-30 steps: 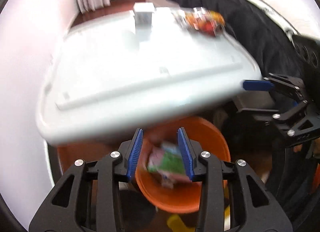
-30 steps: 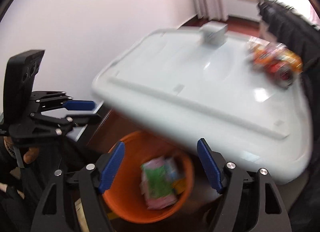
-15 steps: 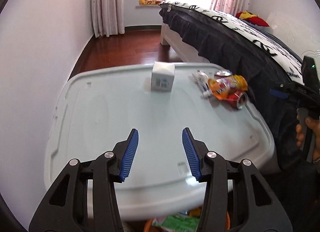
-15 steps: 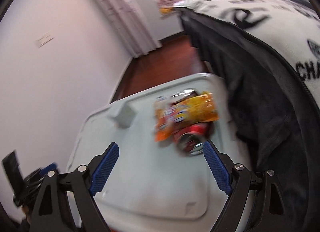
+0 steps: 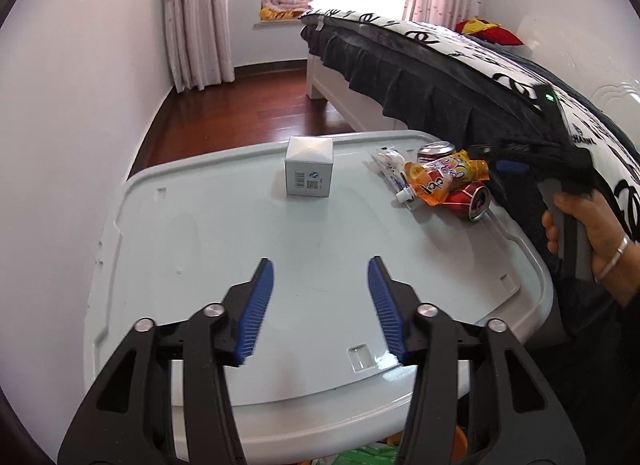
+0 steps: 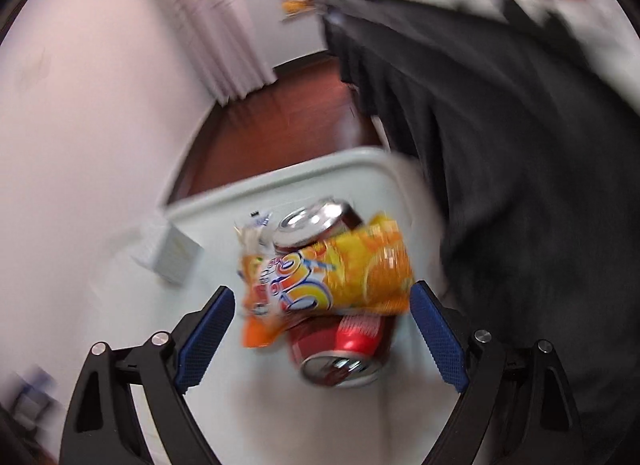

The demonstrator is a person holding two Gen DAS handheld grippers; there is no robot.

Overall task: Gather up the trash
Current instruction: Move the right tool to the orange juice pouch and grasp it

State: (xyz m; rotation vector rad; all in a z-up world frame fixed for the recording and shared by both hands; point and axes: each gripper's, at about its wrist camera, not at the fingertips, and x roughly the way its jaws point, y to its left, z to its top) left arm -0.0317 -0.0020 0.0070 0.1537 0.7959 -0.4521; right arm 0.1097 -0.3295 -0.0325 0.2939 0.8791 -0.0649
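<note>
The orange drink pouch [image 6: 332,273] lies crumpled over two red cans [image 6: 344,349], just ahead of the right tongs [image 6: 320,337] and between their spread fingers. It looks light, limp and slick, so it would likely fold or slide; pinching its flat middle seems safest. The cans look empty, thin-walled, apt to roll. The right jaws are widening, touching nothing. The left tongs [image 5: 316,309], half apart and widening, are empty over the pale bin lid [image 5: 200,249], the small white box [image 5: 310,172] well ahead.
</note>
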